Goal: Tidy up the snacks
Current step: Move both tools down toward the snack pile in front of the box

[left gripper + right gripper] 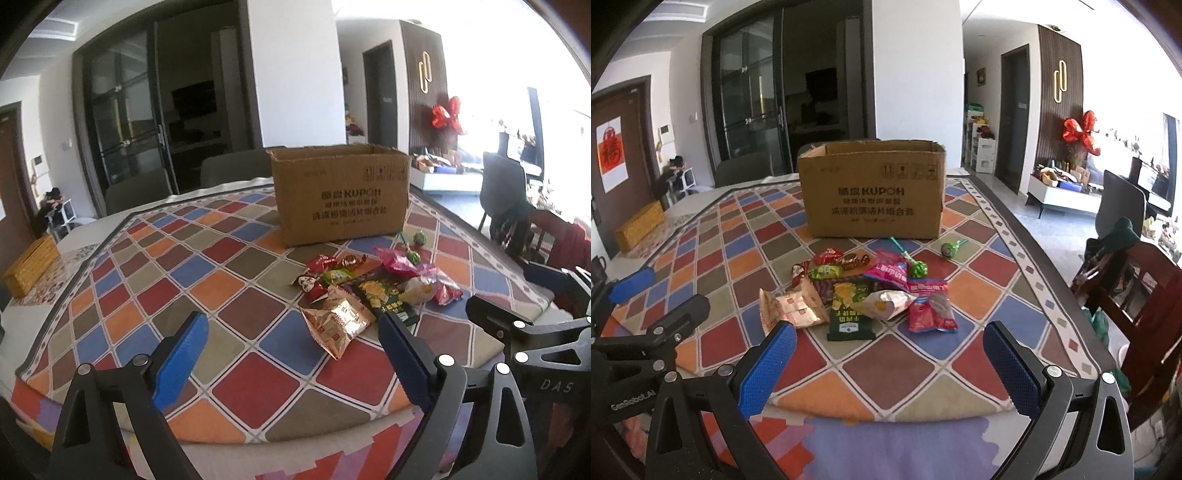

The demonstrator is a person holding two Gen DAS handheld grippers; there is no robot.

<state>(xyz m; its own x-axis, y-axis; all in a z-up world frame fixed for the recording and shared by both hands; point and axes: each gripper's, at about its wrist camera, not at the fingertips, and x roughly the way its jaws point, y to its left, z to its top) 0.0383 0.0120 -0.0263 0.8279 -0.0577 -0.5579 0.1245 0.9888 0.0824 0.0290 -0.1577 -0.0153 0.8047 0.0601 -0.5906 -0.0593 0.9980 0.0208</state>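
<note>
Crinkly snack packets before a cardboard box
Left gripper and right gripper gape wide, empty; the box stands at 12 o'clock.

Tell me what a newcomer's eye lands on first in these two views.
The open cardboard box stands mid-table on a bright diamond-patterned tablecloth. In front of it lies a loose heap of snack packets and lollipops. Nearest the cameras, the left gripper and right gripper hang open and empty.
</note>
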